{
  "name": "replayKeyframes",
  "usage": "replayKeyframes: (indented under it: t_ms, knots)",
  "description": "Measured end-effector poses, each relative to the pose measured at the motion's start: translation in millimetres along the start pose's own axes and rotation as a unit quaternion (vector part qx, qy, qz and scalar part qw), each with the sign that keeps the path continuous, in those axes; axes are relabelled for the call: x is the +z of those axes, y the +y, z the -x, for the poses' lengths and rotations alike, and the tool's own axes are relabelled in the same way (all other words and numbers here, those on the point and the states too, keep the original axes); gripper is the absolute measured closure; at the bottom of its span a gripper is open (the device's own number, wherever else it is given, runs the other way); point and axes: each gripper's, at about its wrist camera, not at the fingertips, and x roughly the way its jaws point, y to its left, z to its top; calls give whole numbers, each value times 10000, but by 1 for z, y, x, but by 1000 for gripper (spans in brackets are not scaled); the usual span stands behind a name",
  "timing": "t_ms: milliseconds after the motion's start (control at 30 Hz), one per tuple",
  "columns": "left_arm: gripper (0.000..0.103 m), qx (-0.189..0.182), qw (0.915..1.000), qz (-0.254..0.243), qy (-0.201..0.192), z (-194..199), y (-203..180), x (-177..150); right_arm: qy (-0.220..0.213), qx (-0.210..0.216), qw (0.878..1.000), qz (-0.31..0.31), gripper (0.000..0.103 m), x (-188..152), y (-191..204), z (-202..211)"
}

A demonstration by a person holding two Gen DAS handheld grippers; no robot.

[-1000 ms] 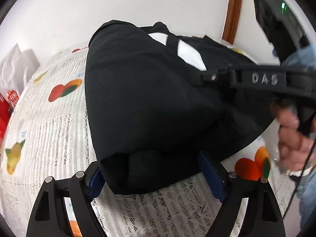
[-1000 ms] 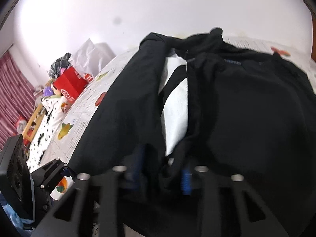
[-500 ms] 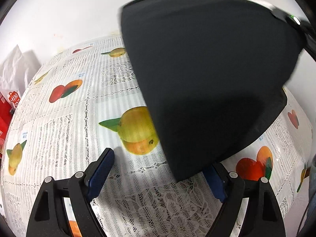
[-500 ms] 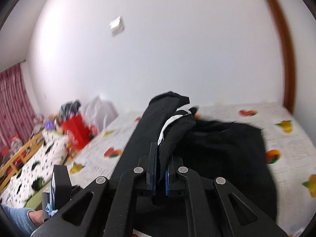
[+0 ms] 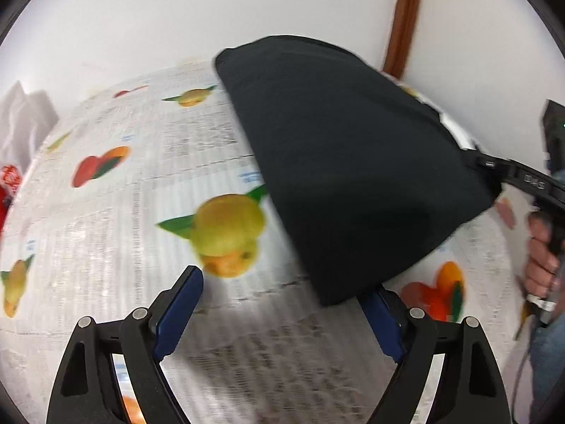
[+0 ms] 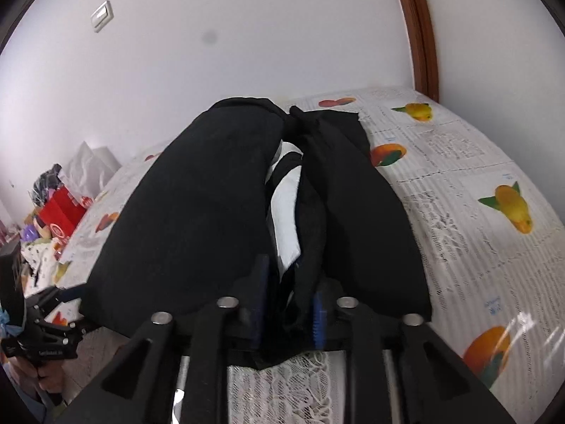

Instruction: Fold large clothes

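Observation:
A black garment with a white print lies folded on the fruit-patterned tablecloth, right of my left gripper. That gripper is open and holds nothing; the garment's near corner ends just by its right finger. In the right wrist view the garment stretches away in two black folds with the white print between them. My right gripper is at its near edge. Its jaws are opening, with a loose fold of cloth still between the pads. The right gripper also shows at the garment's right edge.
A person's hand grips the right tool's handle. A red box, a white plastic bag and clutter lie beyond the table's left end. A white wall and a brown door frame stand behind. Bare tablecloth lies right of the garment.
The right gripper pulled the garment out from between the left fingers and carried it to the right, then parted its jaws. The left gripper stayed open in place.

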Motion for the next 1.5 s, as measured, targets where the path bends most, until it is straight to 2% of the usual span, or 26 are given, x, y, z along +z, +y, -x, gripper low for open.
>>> replayKeyframes:
  t_ms: [33, 100, 267, 300, 333, 367, 433, 500, 567, 667, 700, 767, 833, 967, 1033, 1133, 1367, 1500]
  knots:
    - [18, -35, 10000, -10, 4, -1, -4, 1, 40, 71, 10000, -26, 50, 2, -1, -3]
    - [18, -45, 10000, -43, 33, -5, -12, 5, 80, 137, 9999, -57, 49, 6, 1, -10]
    - [18, 169, 9998, -88, 101, -18, -29, 14, 123, -91, 9998, 157, 51, 17, 14, -19]
    - [18, 244, 9996, -116, 120, -20, -32, 15, 123, -141, 9996, 201, 60, 19, 17, -20]
    - [15, 358, 9991, -165, 144, -23, -35, 16, 96, -213, 9993, 288, 78, 19, 21, -21]
    - [15, 401, 9989, -183, 143, -22, -39, 16, 94, -269, 9989, 375, 84, 20, 24, -20]
    - [15, 425, 9989, -134, 154, -23, -39, 16, 110, -403, 9969, 665, 95, 23, 34, -22]
    - [15, 432, 9989, -147, 145, -22, -40, 16, 55, -469, 9944, 945, 97, 26, 41, -20]
    - [15, 439, 9989, -153, 110, -21, -41, 15, -214, -256, 9945, 993, 98, 33, 41, -5]
    - [15, 428, 9990, -125, 103, -20, -40, 14, -1044, 365, 9918, 646, 99, 42, 23, 37]
    - [15, 432, 9989, -126, 100, -18, -40, 13, -1313, 447, 9891, 504, 99, 44, 15, 49]
    - [15, 434, 9989, -129, 94, -17, -41, 12, -1519, 305, 9877, 211, 99, 44, -4, 60]
    - [15, 433, 9989, -129, 96, -17, -41, 12, -1321, 17, 9912, 0, 99, 41, -20, 52]
    - [15, 431, 9989, -129, 97, -17, -41, 12, -603, -521, 9967, -166, 99, 32, -38, 23]
    - [15, 428, 9990, -127, 97, -17, -40, 12, -446, -868, 9952, -71, 97, 27, -40, 15]
    - [15, 411, 9990, -125, 102, -17, -41, 12, -371, -878, 9954, -86, 94, 25, -40, 17]
    - [18, 255, 9996, -105, 115, -11, -35, 8, -347, -908, 9951, 183, 76, 18, -31, 49]
    - [18, 5, 10000, -41, 57, -7, -38, 8, -358, -575, 9975, 182, 44, 13, -29, 62]
